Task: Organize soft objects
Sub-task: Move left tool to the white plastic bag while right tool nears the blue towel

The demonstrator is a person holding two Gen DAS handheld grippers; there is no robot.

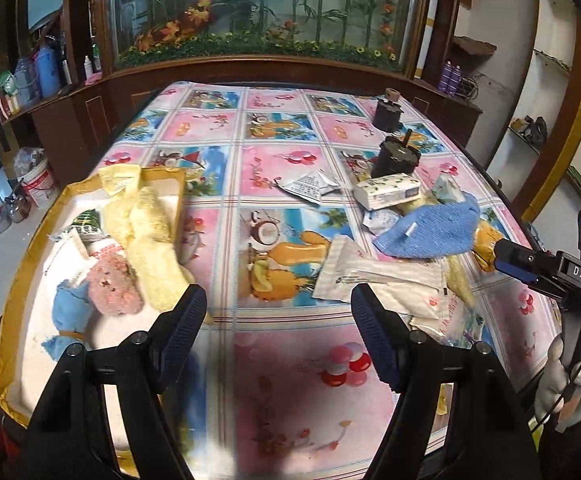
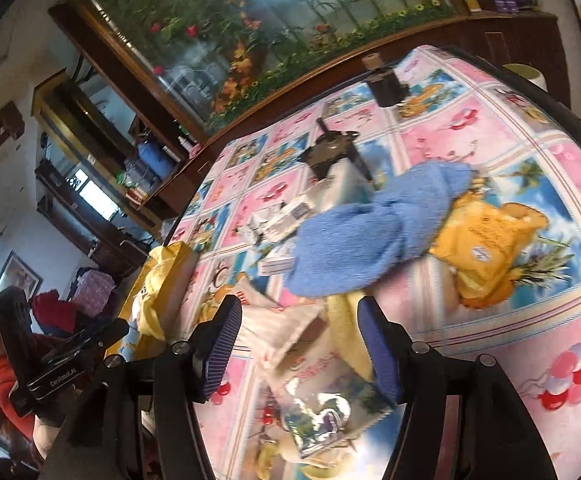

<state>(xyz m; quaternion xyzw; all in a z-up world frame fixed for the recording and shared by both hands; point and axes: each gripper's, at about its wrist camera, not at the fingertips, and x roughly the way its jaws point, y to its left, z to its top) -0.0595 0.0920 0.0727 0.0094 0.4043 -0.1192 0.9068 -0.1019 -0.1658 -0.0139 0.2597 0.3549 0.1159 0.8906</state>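
My left gripper [image 1: 278, 312] hangs over the tabletop [image 1: 278, 184] with its jaws spread wide and nothing between them, only the patterned cloth below. To its left sits the gold-rimmed tray [image 1: 22, 240], already holding a yellow towel [image 1: 150, 240], a pink fluffy cloth [image 1: 112, 286] and a small blue cloth [image 1: 68, 308]. My right gripper [image 2: 298, 340] is also parted and empty, tilted above a heap of white packets [image 2: 286, 332] with a strip of yellow cloth [image 2: 346, 328] lying between its jaws, untouched. Just beyond it lies the blue towel [image 2: 354, 236], crumpled on the tabletop, its far edge overlapping a yellow packet [image 2: 486, 248]. A wrapped tissue pack [image 1: 386, 192] and two dark jars [image 1: 394, 156] stand behind the towel, well apart from the tray
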